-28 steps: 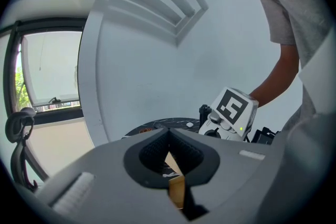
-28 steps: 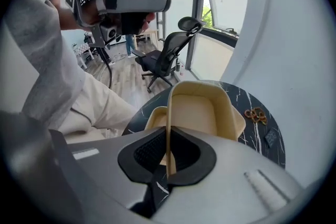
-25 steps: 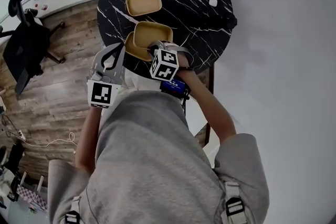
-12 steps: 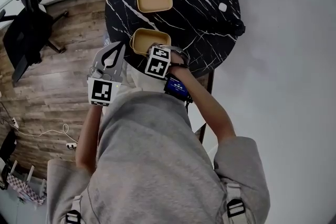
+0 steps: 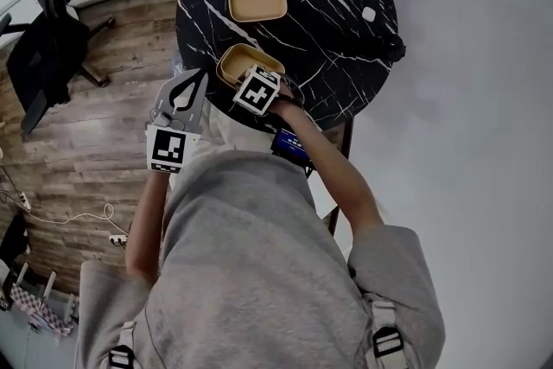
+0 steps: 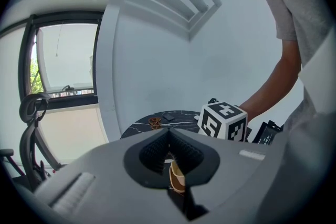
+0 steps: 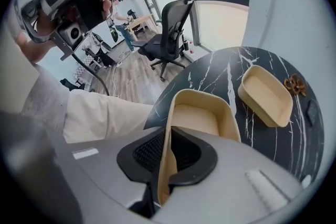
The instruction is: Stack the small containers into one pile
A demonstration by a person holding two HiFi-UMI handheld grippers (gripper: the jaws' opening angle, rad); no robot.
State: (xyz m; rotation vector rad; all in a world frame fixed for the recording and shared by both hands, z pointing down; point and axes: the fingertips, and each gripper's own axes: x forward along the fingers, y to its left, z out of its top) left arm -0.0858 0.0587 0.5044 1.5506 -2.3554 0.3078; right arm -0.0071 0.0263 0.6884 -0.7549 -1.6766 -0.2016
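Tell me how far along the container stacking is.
Done: the near container seems nested into the second one, beside it a second ago. In hand: the right gripper, fingers just easing open, still has its wall between them. To do: add the far container, alone on the table.

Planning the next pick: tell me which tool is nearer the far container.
Right. The right tool, jaws just opening around the near container's wall, is over the table short of the far container; the left tool hangs off its edge.
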